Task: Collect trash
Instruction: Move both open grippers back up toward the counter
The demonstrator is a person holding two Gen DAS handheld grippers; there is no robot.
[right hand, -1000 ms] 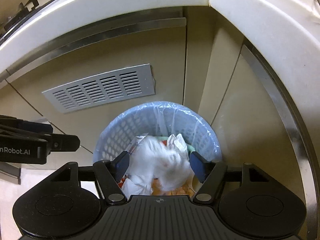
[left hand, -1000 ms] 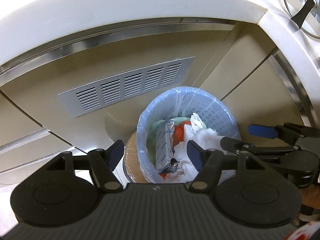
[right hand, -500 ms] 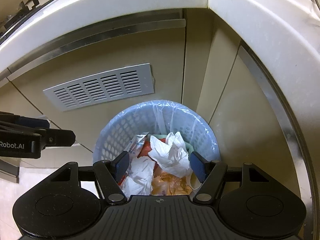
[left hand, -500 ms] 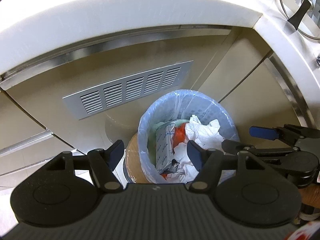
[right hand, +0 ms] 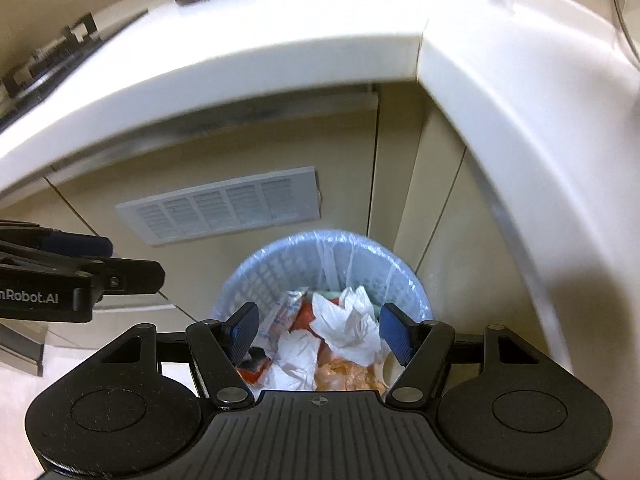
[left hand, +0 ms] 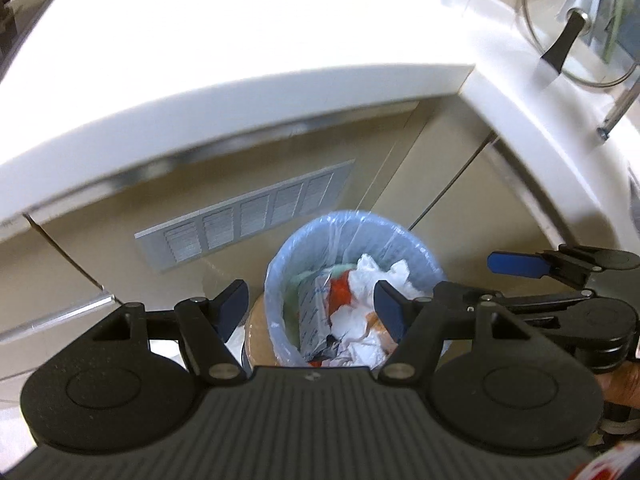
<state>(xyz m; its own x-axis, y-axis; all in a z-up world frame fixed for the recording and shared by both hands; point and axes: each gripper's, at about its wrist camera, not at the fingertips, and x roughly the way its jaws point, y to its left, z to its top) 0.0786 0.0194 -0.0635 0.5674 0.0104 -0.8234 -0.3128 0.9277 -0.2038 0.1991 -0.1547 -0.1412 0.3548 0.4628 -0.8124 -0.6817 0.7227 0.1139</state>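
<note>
Both claws hang above the floor in the corner where two runs of cabinet meet, each tilted steeply down. On the left, the left claw (left hand: 310,306) stands with its jaws apart and nothing between the pads; below its left finger a brown round thing (left hand: 256,330) sits on the floor, touching the basket's side, though I cannot tell what it is. Behind it, a grey vent grille (left hand: 248,220) is set in the beige cabinet front, under the white tabletop (left hand: 240,40).

In the middle stands the pale blue waste basket (right hand: 280,268), lined with a clear plastic bag whose edge folds over the rim. It is close to full: crumpled white tissue (right hand: 348,328), a silvery printed wrapper (left hand: 314,312), red and orange scraps (right hand: 346,374) and something pale green at the back.

To the right, the right claw (right hand: 318,330) is spread open too, its blue pads empty, directly over the tissue heap. Farther right, on the tabletop, a glass pot lid (left hand: 576,36) with a black knob leans upright in a wire rack.
</note>
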